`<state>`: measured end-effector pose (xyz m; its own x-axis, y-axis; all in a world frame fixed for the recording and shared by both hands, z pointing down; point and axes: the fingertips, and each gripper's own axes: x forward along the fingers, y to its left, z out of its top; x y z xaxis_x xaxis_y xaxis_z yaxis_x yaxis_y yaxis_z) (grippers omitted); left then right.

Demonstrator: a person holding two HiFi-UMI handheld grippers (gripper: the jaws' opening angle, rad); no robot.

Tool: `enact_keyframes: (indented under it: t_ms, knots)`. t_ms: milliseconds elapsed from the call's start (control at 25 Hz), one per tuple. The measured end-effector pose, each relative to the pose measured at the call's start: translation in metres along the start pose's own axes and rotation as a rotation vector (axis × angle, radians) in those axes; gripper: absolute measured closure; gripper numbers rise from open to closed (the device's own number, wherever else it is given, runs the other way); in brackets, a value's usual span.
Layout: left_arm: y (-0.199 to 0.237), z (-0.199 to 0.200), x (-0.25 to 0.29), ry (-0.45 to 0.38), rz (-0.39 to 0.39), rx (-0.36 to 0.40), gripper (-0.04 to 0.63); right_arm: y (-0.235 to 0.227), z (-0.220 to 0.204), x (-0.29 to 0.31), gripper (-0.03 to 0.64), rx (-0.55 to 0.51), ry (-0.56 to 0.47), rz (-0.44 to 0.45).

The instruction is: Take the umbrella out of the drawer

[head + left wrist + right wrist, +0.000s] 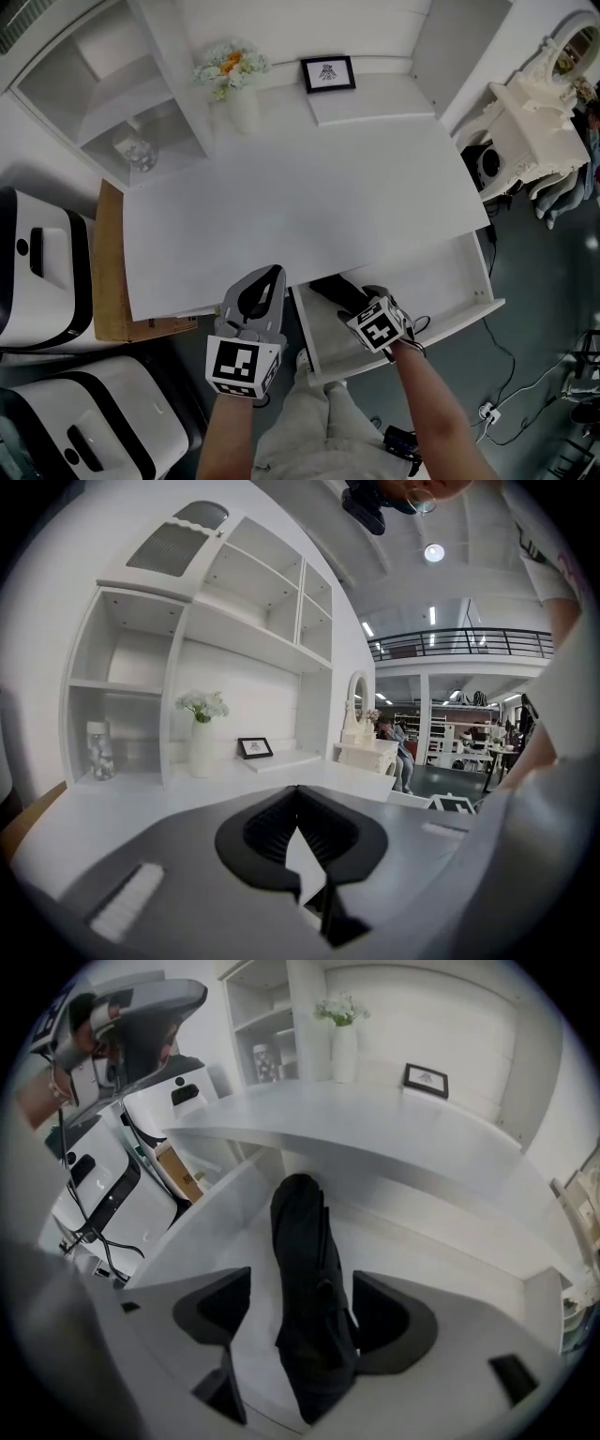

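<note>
Black umbrella (305,1241) lies in the open drawer (211,1213), between the wide-spread jaws of the right gripper (305,1321). Beside the drawer, the left gripper (300,829) has its jaws pressed together, empty.

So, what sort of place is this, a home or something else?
Probably a furniture showroom or large hall, not a home: a staged white desk with a vase of flowers, an ornate dressing table nearby, and a balcony railing under a high ceiling.
</note>
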<state>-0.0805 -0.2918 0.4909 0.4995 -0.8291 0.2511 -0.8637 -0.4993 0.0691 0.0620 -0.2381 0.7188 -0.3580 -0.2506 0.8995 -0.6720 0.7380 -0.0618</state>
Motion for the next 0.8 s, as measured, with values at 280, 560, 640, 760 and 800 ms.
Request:
enact_keyframes:
  t_ms: [280,560,640,760,800]
  knots:
    - [-0.006,-0.01,0.004,0.021,0.001,0.006,0.584,-0.005,-0.012,0.029,0.279,-0.038,0.079,0.028]
    - [-0.006,-0.02,0.003,0.047,0.01,0.011,0.584,-0.009,-0.016,0.05,0.279,-0.113,0.144,0.045]
    - [-0.005,-0.021,0.002,0.05,0.018,0.009,0.584,-0.01,-0.015,0.052,0.279,-0.121,0.15,0.061]
    - [-0.003,-0.022,0.0,0.052,0.033,0.0,0.584,-0.012,-0.013,0.051,0.307,-0.122,0.15,0.059]
    - [-0.002,-0.022,0.0,0.053,0.037,-0.002,0.584,-0.013,-0.013,0.05,0.347,-0.122,0.152,0.055]
